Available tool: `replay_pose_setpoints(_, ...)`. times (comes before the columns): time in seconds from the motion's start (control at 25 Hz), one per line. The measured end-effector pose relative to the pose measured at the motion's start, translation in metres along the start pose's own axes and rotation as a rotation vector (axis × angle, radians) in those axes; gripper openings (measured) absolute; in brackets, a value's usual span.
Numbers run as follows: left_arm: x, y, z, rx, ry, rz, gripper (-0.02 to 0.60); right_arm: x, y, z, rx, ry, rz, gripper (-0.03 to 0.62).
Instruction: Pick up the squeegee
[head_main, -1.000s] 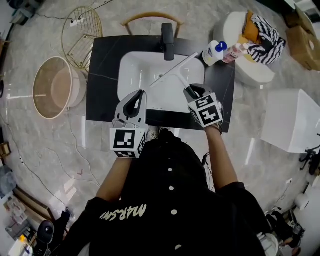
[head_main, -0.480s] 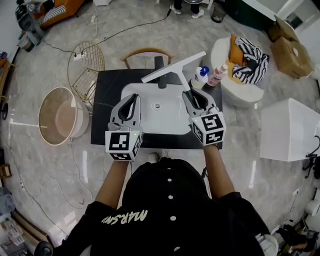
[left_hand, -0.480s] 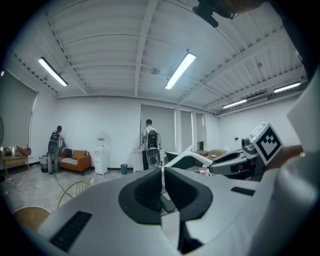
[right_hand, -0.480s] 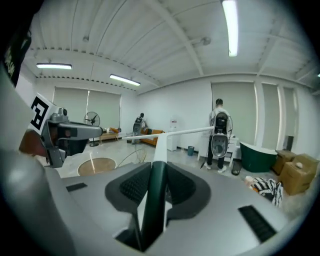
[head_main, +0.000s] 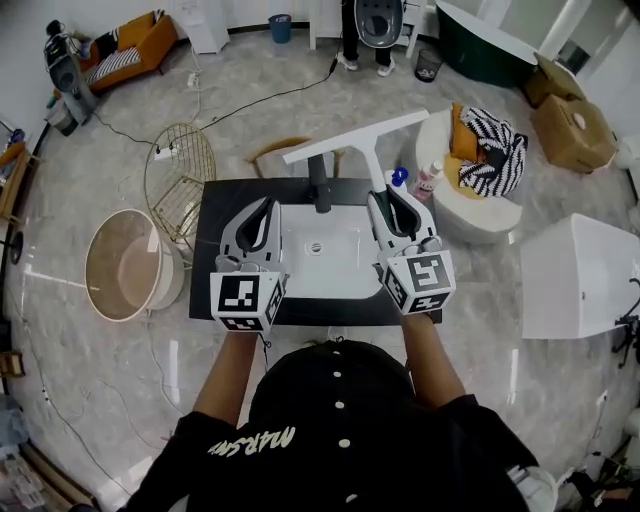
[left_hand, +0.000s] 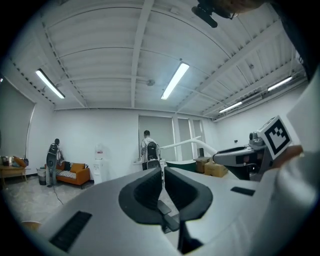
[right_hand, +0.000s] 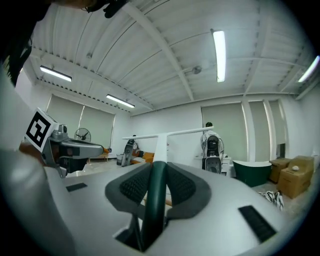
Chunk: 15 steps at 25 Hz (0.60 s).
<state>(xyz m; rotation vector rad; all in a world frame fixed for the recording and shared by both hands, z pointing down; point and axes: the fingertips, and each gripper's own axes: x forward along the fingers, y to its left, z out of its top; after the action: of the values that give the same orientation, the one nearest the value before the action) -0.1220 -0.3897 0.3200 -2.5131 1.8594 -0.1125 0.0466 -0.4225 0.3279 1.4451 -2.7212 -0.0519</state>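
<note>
Now | right hand-held gripper (head_main: 390, 202) clamps squeegee (head_main: 360, 138), raised higher | left hand-held gripper (head_main: 264, 207) closed, empty

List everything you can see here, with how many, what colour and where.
counter: one, black, centre
sink: one, white, set in the counter
faucet: one, black, behind the sink
squeegee: one, white with dark green handle, held up over the sink
white bottle: one, blue cap, right of the faucet
pink bottle: one, beside the white bottle
wire basket: one, gold, left of the counter
left hand-held gripper: one, grey, shut, empty
right hand-held gripper: one, grey, shut on the squeegee handle
</note>
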Motion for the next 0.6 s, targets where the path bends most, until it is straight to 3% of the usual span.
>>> replay_pose_setpoints(0.28, -0.005, -0.010, 0.022, 0.000, -0.044, -0.020, 0.023, -0.016, -0.009, 0.027, 0.026, -0.110, -0.062, 0.091)
replay_pose_setpoints(0.6, -0.011, -0.022, 0.031, 0.016, -0.048, -0.048, 0.023, -0.028, -0.011, 0.034, 0.019, -0.132, -0.110, 0.091)
